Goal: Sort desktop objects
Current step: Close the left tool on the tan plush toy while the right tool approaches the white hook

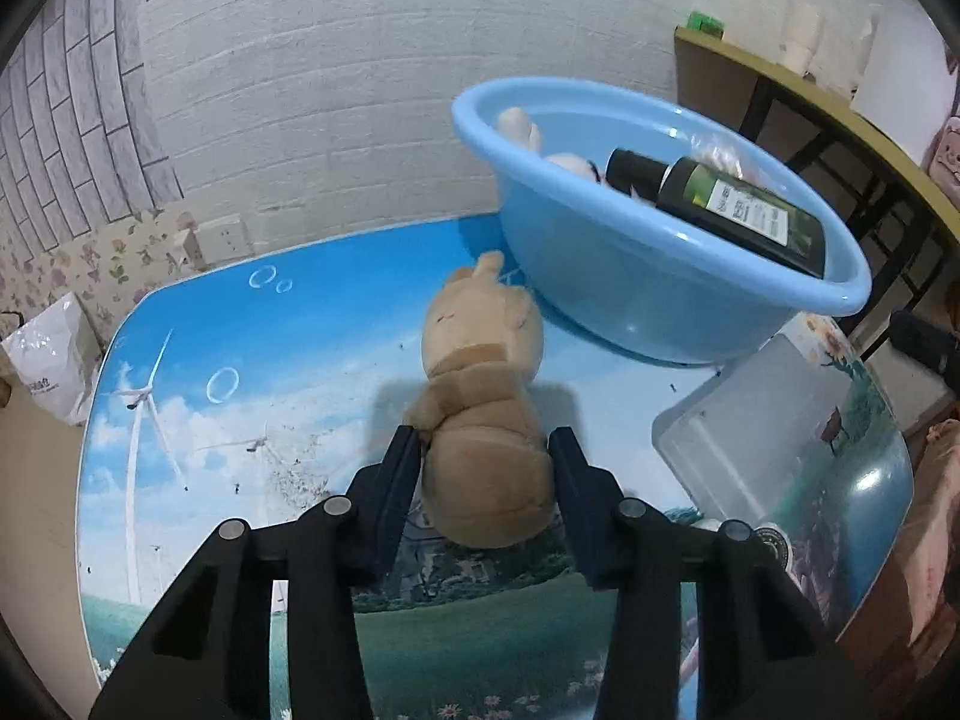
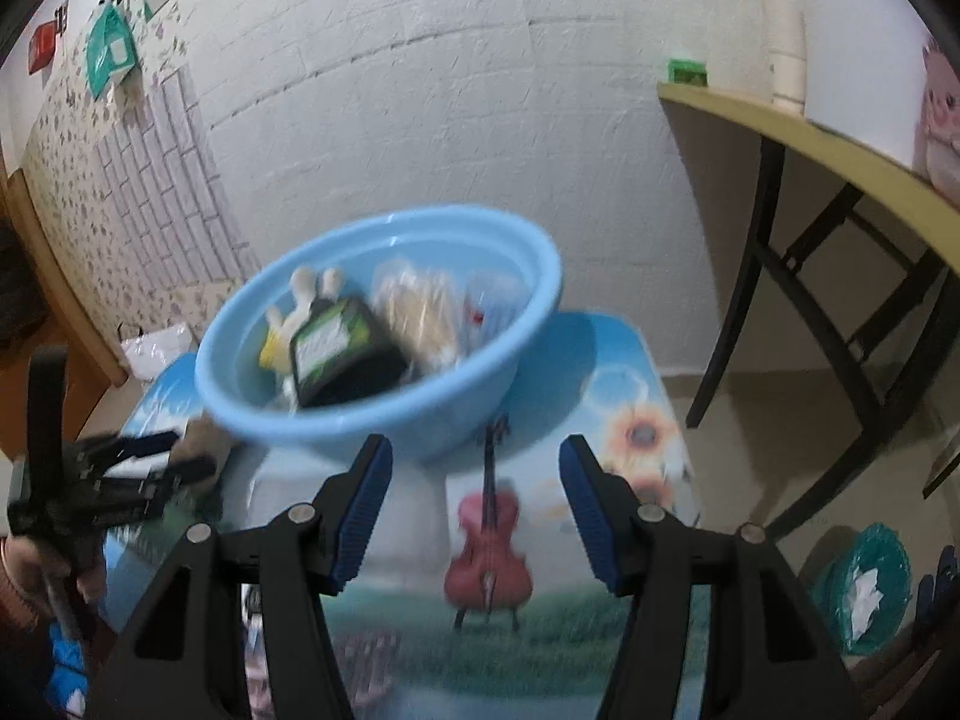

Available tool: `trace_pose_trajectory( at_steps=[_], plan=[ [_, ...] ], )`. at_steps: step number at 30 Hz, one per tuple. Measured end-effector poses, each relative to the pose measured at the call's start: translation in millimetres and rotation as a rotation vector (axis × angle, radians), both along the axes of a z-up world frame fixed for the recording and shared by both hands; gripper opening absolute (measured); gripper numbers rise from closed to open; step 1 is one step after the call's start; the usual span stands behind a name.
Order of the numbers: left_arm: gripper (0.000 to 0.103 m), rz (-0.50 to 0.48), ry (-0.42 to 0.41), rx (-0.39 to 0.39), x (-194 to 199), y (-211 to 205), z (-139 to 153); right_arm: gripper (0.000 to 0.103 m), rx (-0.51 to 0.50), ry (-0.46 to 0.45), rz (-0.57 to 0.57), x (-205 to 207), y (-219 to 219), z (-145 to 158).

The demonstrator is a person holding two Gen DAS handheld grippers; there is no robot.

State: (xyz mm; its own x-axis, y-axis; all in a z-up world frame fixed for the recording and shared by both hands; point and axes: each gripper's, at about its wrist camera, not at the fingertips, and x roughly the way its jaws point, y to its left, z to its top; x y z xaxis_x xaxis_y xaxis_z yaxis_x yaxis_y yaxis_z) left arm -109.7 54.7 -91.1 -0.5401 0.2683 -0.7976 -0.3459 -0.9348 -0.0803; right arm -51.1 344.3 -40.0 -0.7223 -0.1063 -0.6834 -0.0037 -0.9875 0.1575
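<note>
The left gripper [image 1: 485,450] grips a tan plush toy [image 1: 483,414], one finger pressed into each side of its lower body. The toy's head points away from the gripper, toward the blue basin [image 1: 654,294] just ahead and to the right; its ear reaches close to the basin wall, though whether they touch cannot be told. Below the toy lies the table [image 1: 240,360], covered in a printed sky with wind turbines.

Inside the basin, ahead and right of the left gripper, a dark bottle [image 1: 720,210] with a green and white label lies tilted on its side, its cap toward a white plush piece [image 1: 522,126] near the far rim. Right of the left gripper, near the table edge, sits a clear plastic box [image 1: 780,420].

In the right wrist view, which is blurred, the left gripper shows far to the left, the tan toy between its fingers. The right gripper [image 2: 477,474] stands open with nothing between its blue-padded fingers [image 2: 360,510]. Straight ahead of it the blue basin [image 2: 384,420] holds the dark bottle [image 2: 342,354], a pale plush piece [image 2: 312,288] and a clear bag with something tan inside [image 2: 420,312]. Beneath the open jaws, the tablecloth shows a red violin print [image 2: 489,558]. Farther right stands a yellow-topped side table [image 2: 810,138].
</note>
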Motion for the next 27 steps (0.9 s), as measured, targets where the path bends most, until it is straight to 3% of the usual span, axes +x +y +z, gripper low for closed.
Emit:
trace_pose_trajectory(
  at_steps=[5,19,27],
  plan=[
    [0.04,0.01,0.014,0.001,11.0,-6.9,2.7,0.058,-0.028,-0.046,0.036,11.6,-13.3,-12.9],
    [0.041,0.07,0.018,0.003,77.7,-42.2,7.1,0.058,-0.069,-0.137,0.288,52.3,-95.3,-36.5],
    [0.041,0.102,0.008,0.026,109.4,-63.0,4.2,0.058,-0.059,-0.173,0.292,63.5,-104.8,-46.5]
  ],
)
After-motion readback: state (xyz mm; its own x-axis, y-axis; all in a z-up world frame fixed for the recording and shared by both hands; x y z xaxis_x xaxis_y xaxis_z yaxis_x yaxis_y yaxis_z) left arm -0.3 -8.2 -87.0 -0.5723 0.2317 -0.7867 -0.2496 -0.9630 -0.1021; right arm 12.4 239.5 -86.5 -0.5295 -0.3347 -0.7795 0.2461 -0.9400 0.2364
